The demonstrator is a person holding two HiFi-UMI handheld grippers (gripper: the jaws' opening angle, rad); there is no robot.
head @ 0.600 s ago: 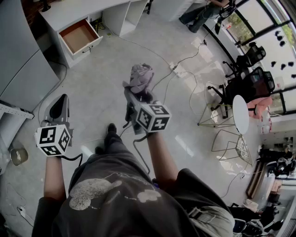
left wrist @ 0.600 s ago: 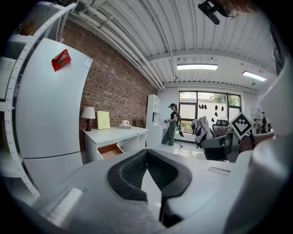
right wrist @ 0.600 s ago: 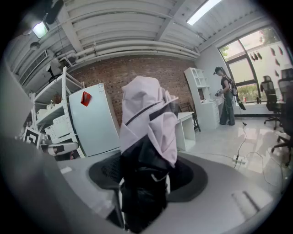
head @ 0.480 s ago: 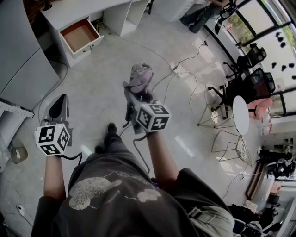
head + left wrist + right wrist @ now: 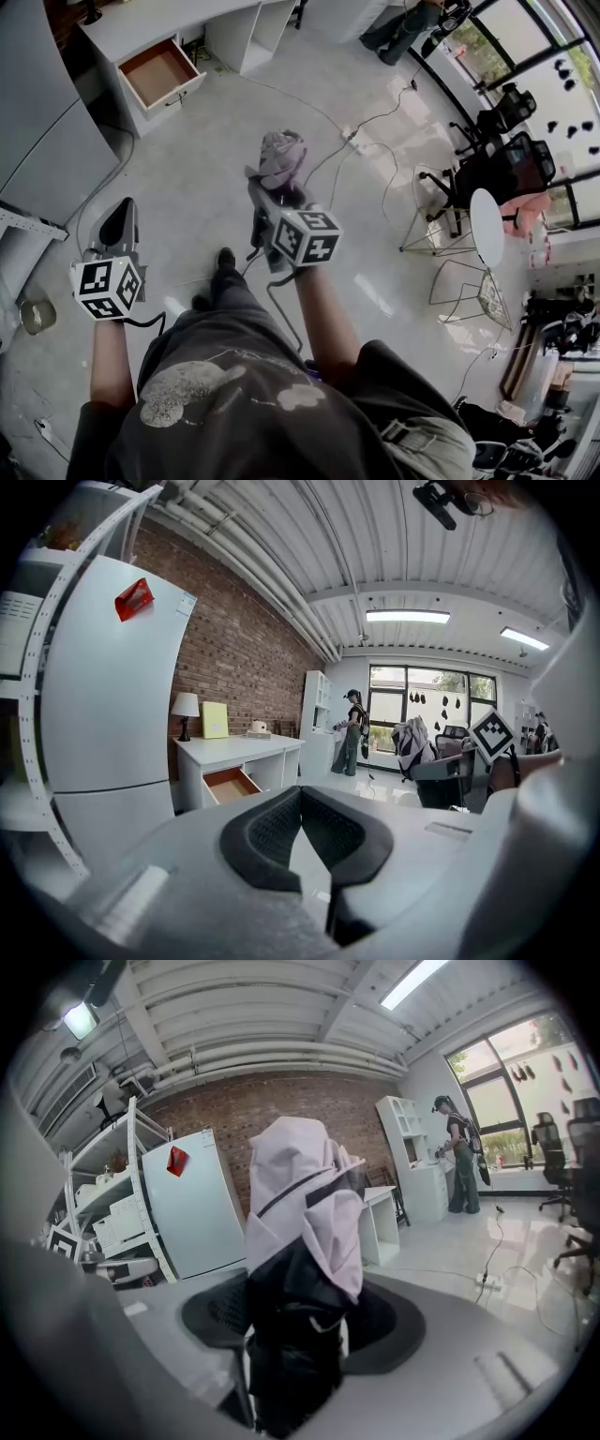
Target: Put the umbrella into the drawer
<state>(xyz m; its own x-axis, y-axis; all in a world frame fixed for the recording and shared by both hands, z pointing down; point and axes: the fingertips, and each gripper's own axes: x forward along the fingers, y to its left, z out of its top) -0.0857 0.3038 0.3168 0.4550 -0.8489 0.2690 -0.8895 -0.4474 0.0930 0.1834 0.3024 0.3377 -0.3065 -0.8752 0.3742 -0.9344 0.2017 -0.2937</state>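
A folded umbrella (image 5: pixel 282 155), lilac and black, stands up out of my right gripper (image 5: pixel 277 192), whose jaws are shut on its black lower part. In the right gripper view the umbrella (image 5: pixel 302 1206) fills the middle, clamped between the dark pads of the right gripper (image 5: pixel 298 1321). My left gripper (image 5: pixel 122 214) hangs at the left over bare floor, shut with nothing in it; in its own view the left gripper (image 5: pixel 302 825) has its pads meeting. The open drawer (image 5: pixel 157 70), brown inside, sticks out of a white desk (image 5: pixel 141 23) at the far upper left, well away from both grippers.
A white fridge (image 5: pixel 103 696) stands left of the desk, and the drawer (image 5: pixel 228 784) shows beyond it. Cables and a power strip (image 5: pixel 353 137) cross the floor ahead. Office chairs (image 5: pixel 492 169) and a round white table (image 5: pixel 487 230) stand at the right. A person (image 5: pixel 352 731) stands far off by the window.
Hardly anything differs: both grippers keep their pose and the umbrella stays clamped; the floor scene has slid only slightly in the head view.
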